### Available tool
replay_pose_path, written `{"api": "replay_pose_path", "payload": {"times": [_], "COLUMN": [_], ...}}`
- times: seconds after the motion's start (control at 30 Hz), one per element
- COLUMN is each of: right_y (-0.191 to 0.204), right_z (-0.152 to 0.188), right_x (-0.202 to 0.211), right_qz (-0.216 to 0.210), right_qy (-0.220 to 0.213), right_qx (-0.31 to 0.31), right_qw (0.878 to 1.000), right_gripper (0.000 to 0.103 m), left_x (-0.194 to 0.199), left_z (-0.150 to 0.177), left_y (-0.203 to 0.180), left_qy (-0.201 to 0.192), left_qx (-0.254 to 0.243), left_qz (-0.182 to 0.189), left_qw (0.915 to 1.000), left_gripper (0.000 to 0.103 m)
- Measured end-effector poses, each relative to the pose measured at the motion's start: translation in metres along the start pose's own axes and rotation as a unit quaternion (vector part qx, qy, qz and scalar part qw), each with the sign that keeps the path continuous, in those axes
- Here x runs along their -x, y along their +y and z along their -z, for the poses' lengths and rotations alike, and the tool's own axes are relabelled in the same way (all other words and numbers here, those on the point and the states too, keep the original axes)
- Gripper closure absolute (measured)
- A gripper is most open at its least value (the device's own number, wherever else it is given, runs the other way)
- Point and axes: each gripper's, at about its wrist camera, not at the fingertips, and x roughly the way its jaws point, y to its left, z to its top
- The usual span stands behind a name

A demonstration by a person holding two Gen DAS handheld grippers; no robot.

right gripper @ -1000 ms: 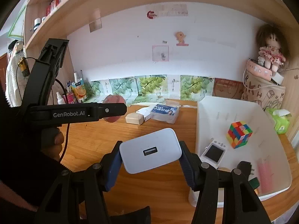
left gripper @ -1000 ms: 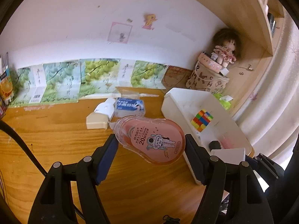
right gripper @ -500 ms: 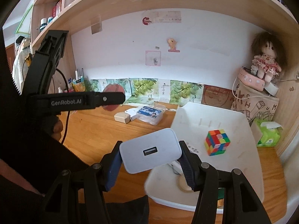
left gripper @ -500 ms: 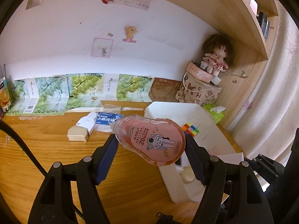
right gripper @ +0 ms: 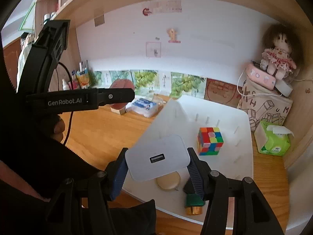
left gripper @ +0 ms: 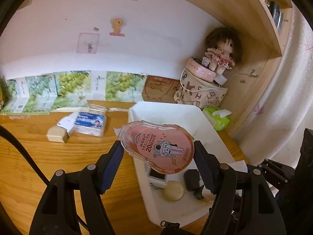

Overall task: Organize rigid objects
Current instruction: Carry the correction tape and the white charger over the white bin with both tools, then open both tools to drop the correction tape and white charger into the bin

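Tape, a pink correction-tape dispenser, sits clamped between the jaws of the left gripper, which are closed onto its two sides, and it now hangs over the near-left corner of the white bin; a second ago it was over bare bench with the bin off to the right, so the left hand has swung across to the drop zone. The right gripper has made the same trip: its jaws are closed on a white charger, USB port facing the camera, and the charger that was short of the bin a second ago is now above its near-left part. Inside the bin already lie a cube, a tan round disc, a small white device and a dark item by the right jaw that I cannot identify, perhaps a clip. Both held things appear clear of the bin floor, though the height is hard to judge through the fisheye. Left on the bench near the wall are a beige block and a blue-labelled packet. I judge that both carries are nearly finished and lowering and release come next; the two grippers are close together, so staggered drops would avoid a knock.
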Motion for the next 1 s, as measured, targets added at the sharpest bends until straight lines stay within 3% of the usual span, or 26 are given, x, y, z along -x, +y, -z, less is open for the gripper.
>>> {"api": "replay_pose_path", "payload": {"times": [0.23,0.53,0.8,1.0], "right_y": [-0.025,-0.047,-0.055,-0.049], "right_z": [0.005,0.017,0.017,0.013], "right_x": [-0.007,-0.033,-0.057,-0.064], "right_qz": [-0.008,-0.041,-0.042,-0.045], "right_qy": [0.030,0.105,0.145,0.147], "right_qx": [0.024,0.044,0.046,0.052], "right_qw": [0.999,0.993,0.987,0.987], "right_gripper": [0.045,0.045,0.044,0.032], "left_x": [-0.029,-0.053,-0.048,-0.044], "left_z": [0.008,0.016,0.012,0.015], "left_y": [-0.027,-0.045,-0.040,-0.029], "left_qy": [0.033,0.072,0.060,0.061], "left_qx": [-0.008,-0.010,-0.006,0.006], "left_qz": [-0.010,-0.002,-0.017,-0.022], "left_qw": [0.9994,0.9973,0.9980,0.9979], "left_gripper": [0.028,0.028,0.018,0.017]}}
